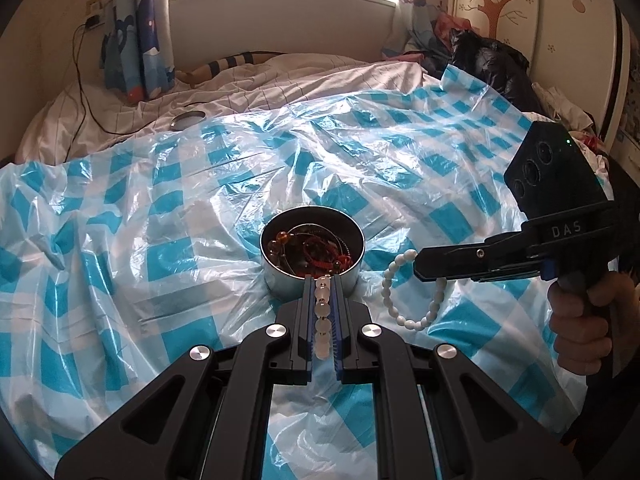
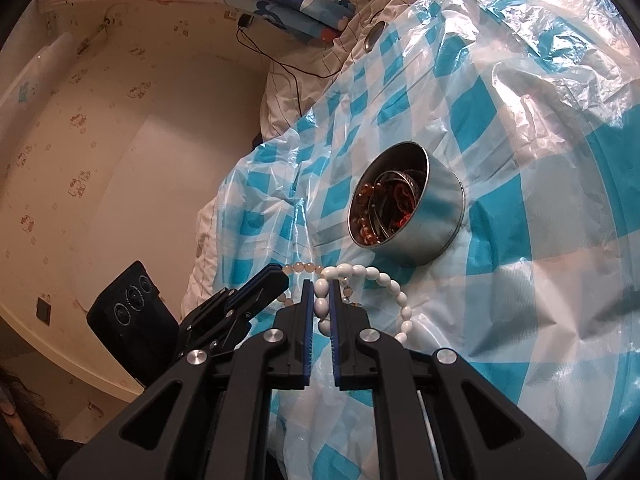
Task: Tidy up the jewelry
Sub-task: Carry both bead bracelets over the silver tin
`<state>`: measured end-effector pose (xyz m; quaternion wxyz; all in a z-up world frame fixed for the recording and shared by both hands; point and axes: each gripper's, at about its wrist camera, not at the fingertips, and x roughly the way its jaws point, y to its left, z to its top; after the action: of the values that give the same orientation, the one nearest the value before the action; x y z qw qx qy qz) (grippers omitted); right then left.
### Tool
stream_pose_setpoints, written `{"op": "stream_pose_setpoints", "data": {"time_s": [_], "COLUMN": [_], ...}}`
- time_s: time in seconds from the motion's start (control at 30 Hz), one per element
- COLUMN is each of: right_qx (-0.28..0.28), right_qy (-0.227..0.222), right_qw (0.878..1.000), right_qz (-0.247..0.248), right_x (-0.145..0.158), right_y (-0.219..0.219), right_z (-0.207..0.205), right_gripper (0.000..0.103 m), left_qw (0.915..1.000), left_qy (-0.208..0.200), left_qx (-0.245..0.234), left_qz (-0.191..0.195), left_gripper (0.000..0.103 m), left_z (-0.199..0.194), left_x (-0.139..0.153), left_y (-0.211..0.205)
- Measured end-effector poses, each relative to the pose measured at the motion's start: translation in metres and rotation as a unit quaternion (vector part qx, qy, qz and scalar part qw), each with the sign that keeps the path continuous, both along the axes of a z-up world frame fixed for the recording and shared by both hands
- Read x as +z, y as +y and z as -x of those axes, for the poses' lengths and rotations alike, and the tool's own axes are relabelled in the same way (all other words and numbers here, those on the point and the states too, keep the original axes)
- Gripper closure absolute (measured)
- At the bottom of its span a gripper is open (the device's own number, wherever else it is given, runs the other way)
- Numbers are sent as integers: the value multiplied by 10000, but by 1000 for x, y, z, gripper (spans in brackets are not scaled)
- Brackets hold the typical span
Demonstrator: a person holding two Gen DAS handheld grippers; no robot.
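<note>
White oval-bead bracelet (image 1: 404,300) hangs pinched in the right gripper (image 2: 322,308); only the left view shows the left gripper (image 1: 323,316) clamping frosted round beads (image 1: 322,312) before the round metal tin (image 1: 312,256).

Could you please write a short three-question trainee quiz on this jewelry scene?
1. True or false: the round metal tin on the checked plastic sheet is empty.
2. Which bracelet does the right gripper hold? A) opaque white oval beads B) amber beads C) red cord
3. Fill in: the left gripper is shut on the ____ bead bracelet.

Key:
1. False; it holds amber beads, metal bangles and red pieces.
2. A; the white bracelet hangs as a loop from the shut jaws.
3. Translucent; its frosted round beads lie between the jaws.
</note>
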<state>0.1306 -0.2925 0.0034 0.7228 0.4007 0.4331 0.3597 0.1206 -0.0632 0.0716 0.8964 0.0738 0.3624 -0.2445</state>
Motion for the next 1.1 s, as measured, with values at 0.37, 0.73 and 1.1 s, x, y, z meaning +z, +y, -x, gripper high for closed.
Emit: {"op": "stream_pose_setpoints", "data": {"time_s": [0.37,0.73,1.1], "right_qx": [-53,-78,30], "right_qy": [72,40,-202], "right_qw": [9998,9997,9534], "right_qz": [-184,244,3012], "right_x": [-5,-4,-22], "right_y": [-4,-5,37], "right_z": [-5,-8,-10], "right_gripper": [94,92,61], "left_qw": [9998,9998,9998], "left_qy": [-94,-103,-6], "left_qx": [-32,-15,151], "left_qz": [-161,-179,-157], "left_gripper": [96,96,96], "left_z": [-3,-4,-14], "left_x": [-3,-4,-9], "left_y": [-12,-15,3]}}
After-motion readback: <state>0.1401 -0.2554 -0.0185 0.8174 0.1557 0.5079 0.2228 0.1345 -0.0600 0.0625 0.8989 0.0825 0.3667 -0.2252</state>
